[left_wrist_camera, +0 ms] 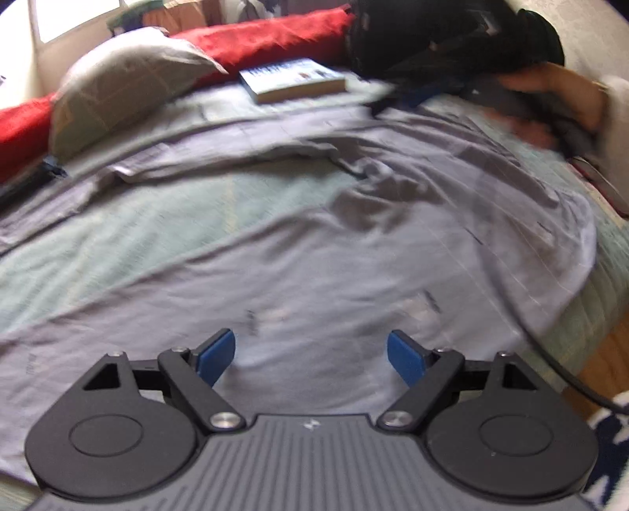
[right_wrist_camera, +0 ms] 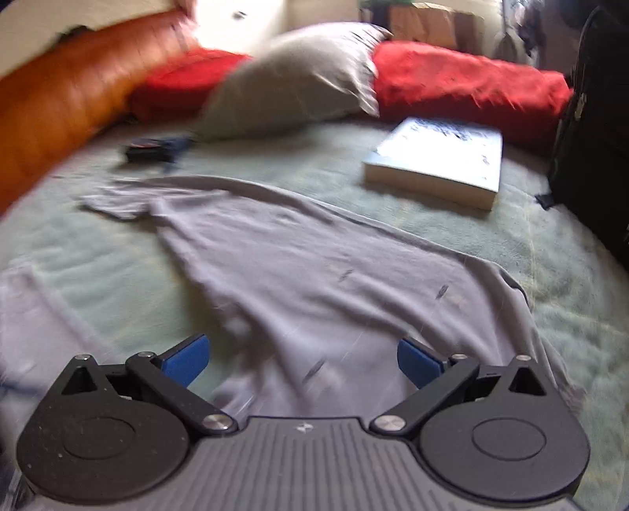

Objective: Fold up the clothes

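A pale grey T-shirt [left_wrist_camera: 314, 243] lies spread and wrinkled across the pale green bedspread [left_wrist_camera: 137, 220]. My left gripper [left_wrist_camera: 310, 353] hovers over its near part, open, with nothing between its blue pads [left_wrist_camera: 216, 355]. In the left wrist view a hand [left_wrist_camera: 550, 98] holds the other gripper at the shirt's far right edge. In the right wrist view the same T-shirt [right_wrist_camera: 314, 267] stretches away toward a sleeve at far left. My right gripper [right_wrist_camera: 302, 357] is open just above the shirt's near bunched cloth, which it does not hold.
A paperback book [left_wrist_camera: 293, 80] [right_wrist_camera: 440, 157] lies on the bed beyond the shirt. A grey pillow [right_wrist_camera: 298, 74] and red cushions [right_wrist_camera: 468, 78] line the head of the bed. A black bag [left_wrist_camera: 452, 35] stands at the right. A small dark object [right_wrist_camera: 147, 151] lies near the pillow. A wooden floor [left_wrist_camera: 601, 353] shows past the bed's right edge.
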`<state>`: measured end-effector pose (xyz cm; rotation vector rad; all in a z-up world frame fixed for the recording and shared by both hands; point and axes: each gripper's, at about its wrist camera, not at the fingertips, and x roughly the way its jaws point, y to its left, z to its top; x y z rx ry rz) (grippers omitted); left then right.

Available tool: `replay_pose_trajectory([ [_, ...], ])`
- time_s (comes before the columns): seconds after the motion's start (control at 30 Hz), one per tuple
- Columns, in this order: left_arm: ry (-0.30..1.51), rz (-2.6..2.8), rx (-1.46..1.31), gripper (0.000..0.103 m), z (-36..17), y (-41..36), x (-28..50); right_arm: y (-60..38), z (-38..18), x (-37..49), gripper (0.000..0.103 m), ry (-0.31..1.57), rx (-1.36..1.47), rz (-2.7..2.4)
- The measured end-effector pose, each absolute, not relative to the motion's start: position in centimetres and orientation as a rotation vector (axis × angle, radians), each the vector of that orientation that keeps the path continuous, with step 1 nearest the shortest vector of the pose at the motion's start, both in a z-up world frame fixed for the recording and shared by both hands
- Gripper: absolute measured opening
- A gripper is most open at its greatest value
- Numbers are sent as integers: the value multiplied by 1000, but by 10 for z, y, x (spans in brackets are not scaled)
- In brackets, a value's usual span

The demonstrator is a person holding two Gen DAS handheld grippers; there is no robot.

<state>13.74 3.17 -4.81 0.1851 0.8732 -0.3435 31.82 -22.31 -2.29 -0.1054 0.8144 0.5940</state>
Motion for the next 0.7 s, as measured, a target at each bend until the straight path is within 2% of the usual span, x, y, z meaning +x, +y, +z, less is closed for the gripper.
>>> replay_pose_trajectory([
  [0.1, 889, -305, 161, 85, -52, 42, 142, -244, -9, 273, 103, 770, -106, 682],
  [0.3, 919, -236, 117, 85, -59, 62, 149, -276, -73, 261, 101, 900, 5, 622],
  [0.37, 930, -238, 119, 86, -58, 68, 139, -289, -82, 260, 100, 834, -20, 557],
  [0.57, 937, -238, 153, 87, -51, 78, 122, -303, -63, 246, 103, 808, -68, 398],
  [0.7, 902, -239, 162, 87, -39, 70, 129, -307, -43, 230, 103, 726, -48, 460],
])
